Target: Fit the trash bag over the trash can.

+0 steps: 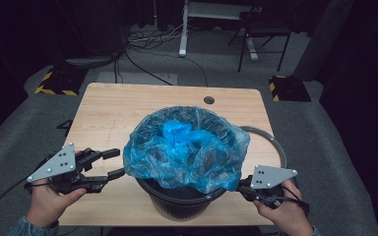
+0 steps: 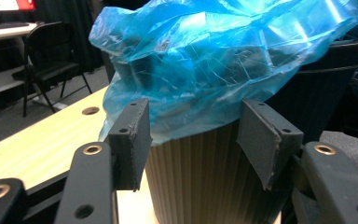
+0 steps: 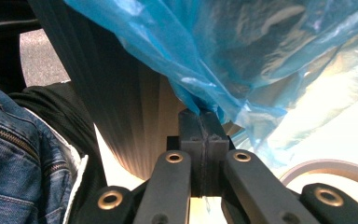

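Fitting the blue bag [image 1: 187, 147] on the bin [image 1: 177, 201]
Right gripper [image 3: 203, 122] pinches the bag's edge to pull it down; left gripper [image 2: 193, 135] waits wide open nearby

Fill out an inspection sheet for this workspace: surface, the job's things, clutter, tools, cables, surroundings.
Surface: light wooden table with a round hole near the far edge.
Job's things: dark ribbed bin at the near edge; blue bag draped loosely over its rim.
Clutter: grey ring lying on the table behind the bin to the right.
Tools: left tool open beside the bag's edge; right tool shut on the bag's hem.
Cables: several on the floor beyond the table.
Surroundings: dark room, grey floor, folding chair, yellow-black striped blocks.
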A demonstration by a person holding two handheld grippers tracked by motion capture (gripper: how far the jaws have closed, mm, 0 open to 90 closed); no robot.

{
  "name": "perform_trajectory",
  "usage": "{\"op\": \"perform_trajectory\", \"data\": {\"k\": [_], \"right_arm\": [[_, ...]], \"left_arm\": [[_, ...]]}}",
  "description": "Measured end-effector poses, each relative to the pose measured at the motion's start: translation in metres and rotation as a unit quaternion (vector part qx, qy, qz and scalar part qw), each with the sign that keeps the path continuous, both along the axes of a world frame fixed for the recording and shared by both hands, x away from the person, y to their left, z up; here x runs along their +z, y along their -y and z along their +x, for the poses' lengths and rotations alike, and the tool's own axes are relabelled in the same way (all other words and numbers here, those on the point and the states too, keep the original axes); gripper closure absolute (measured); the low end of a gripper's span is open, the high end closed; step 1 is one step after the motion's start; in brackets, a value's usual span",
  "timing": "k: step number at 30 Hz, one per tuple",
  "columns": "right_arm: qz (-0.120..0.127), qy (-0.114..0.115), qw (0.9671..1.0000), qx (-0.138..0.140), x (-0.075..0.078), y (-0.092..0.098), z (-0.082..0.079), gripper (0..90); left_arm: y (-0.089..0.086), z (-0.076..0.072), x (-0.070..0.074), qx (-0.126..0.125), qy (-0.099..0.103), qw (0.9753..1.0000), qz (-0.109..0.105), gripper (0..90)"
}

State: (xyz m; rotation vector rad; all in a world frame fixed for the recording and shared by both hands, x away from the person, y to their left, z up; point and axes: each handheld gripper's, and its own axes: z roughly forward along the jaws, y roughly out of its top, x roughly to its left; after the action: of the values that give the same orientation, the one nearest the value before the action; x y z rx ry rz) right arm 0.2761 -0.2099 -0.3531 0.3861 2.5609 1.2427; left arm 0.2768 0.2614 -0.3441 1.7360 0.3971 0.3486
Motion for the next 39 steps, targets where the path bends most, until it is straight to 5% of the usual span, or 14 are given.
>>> {"op": "perform_trajectory", "data": {"k": [6, 14, 17, 19, 23, 30, 35, 39], "right_arm": [[0.004, -0.003, 1.0, -0.007, -0.001, -0.003, 0.001, 90.0], [-0.018, 0.019, 0.9989, -0.039, 0.002, -0.016, 0.025, 90.0], [-0.003, 0.025, 0.9976, -0.064, 0.001, -0.016, 0.04, 90.0], [0.012, 0.028, 0.9969, -0.072, 0.0, -0.014, 0.042, 90.0], [0.027, 0.032, 0.9981, -0.045, -0.009, -0.01, 0.031, 90.0], [0.016, 0.015, 0.9997, -0.011, -0.019, -0.009, 0.018, 90.0], [0.041, 0.042, 0.998, -0.026, -0.007, -0.004, 0.009, 90.0], [0.066, 0.065, 0.9951, -0.036, 0.003, -0.001, 0.005, 90.0]], "left_arm": [[0.017, 0.003, -0.001, -0.018, 0.014, 0.9997, 0.003, 46.5], [0.017, 0.017, 0.001, 0.002, -0.005, 1.0, 0.007, 75.4], [0.019, 0.021, 0.0, 0.005, -0.007, 0.9999, 0.012, 89.8], [0.019, 0.019, -0.001, -0.002, -0.006, 0.9998, 0.019, 90.0], [0.018, 0.011, -0.006, -0.009, 0.003, 0.9987, 0.049, 90.0], [0.013, 0.011, 0.003, -0.008, 0.009, 0.9999, 0.002, 83.9], [0.02, 0.009, -0.004, -0.036, -0.011, 0.9986, 0.036, 90.0], [0.033, 0.005, -0.016, -0.069, -0.026, 0.9936, 0.086, 90.0]]}}
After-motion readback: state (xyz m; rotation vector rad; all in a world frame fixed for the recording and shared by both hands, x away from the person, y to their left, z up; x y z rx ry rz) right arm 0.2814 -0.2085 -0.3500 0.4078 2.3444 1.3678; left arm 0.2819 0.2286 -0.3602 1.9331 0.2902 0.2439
